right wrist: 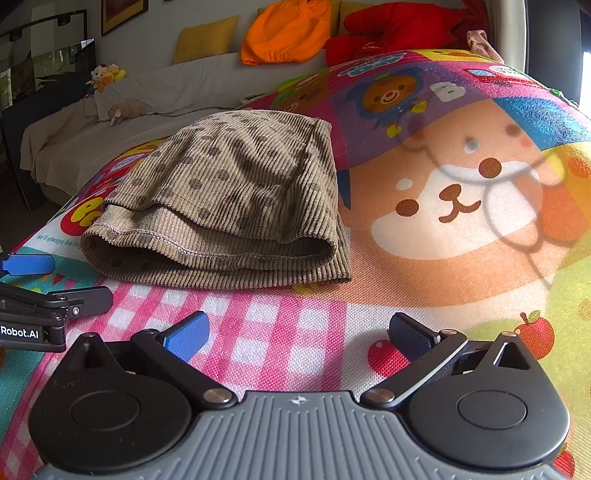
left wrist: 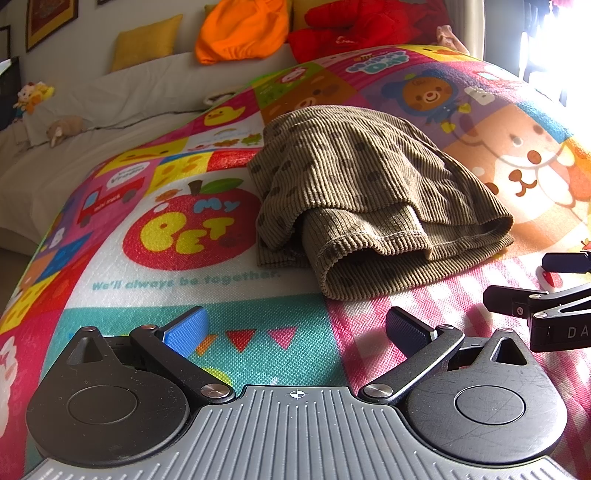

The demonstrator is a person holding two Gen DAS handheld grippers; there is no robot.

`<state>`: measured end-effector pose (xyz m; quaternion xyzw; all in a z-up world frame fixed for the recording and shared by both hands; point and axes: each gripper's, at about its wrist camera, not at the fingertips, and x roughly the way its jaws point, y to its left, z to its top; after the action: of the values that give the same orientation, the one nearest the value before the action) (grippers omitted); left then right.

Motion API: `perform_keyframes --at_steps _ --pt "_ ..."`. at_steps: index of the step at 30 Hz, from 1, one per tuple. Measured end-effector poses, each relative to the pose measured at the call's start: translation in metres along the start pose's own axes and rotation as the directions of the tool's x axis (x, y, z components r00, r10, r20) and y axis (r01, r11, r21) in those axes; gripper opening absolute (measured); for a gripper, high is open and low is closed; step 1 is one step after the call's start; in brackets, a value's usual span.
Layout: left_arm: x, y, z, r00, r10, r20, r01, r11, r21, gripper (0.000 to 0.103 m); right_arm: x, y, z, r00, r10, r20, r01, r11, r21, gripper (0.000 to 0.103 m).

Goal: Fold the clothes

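my left tongs (left wrist: pixel 295 328) hang wide open with nothing between them, low over the colourful play mat (left wrist: pixel 177 295), just short of the folded brown corduroy garment (left wrist: pixel 354 184). my right tongs (right wrist: pixel 297 332) are spread just as wide and empty, over the pink checked patch of the mat (right wrist: pixel 258 325), with the same dotted garment (right wrist: pixel 236 199) lying ahead and a little to the left, its open hem facing me. the two tongs sit side by side, each showing at the edge of the other's view. behind the mat, an orange cloth (left wrist: pixel 240 29) and a red cloth (left wrist: pixel 354 26) sit on a pale sofa (left wrist: pixel 110 96)
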<state>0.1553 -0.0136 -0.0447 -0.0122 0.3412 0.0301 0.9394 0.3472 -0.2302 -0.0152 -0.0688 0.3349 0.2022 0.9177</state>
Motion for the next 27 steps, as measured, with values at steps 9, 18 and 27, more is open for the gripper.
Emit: perform_keyframes --at_steps 9,18,27 --pt "-0.0007 0.0017 0.003 0.999 -0.028 -0.037 0.028 0.999 0.019 0.103 0.0001 -0.0008 -0.0005 1.0 0.003 0.002 -0.003 1.0 0.001 0.103" --pt "-0.002 -0.0003 0.0 1.0 -0.017 -0.013 0.017 1.0 0.01 0.103 -0.0004 -0.0012 -0.001 1.0 0.003 0.004 -0.003 1.0 0.0 0.103" --pt "-0.0016 -0.0003 0.0004 1.0 -0.016 -0.016 0.016 1.0 0.014 0.103 -0.0001 -0.001 -0.0011 1.0 0.002 0.003 -0.002 1.0 -0.002 0.103"
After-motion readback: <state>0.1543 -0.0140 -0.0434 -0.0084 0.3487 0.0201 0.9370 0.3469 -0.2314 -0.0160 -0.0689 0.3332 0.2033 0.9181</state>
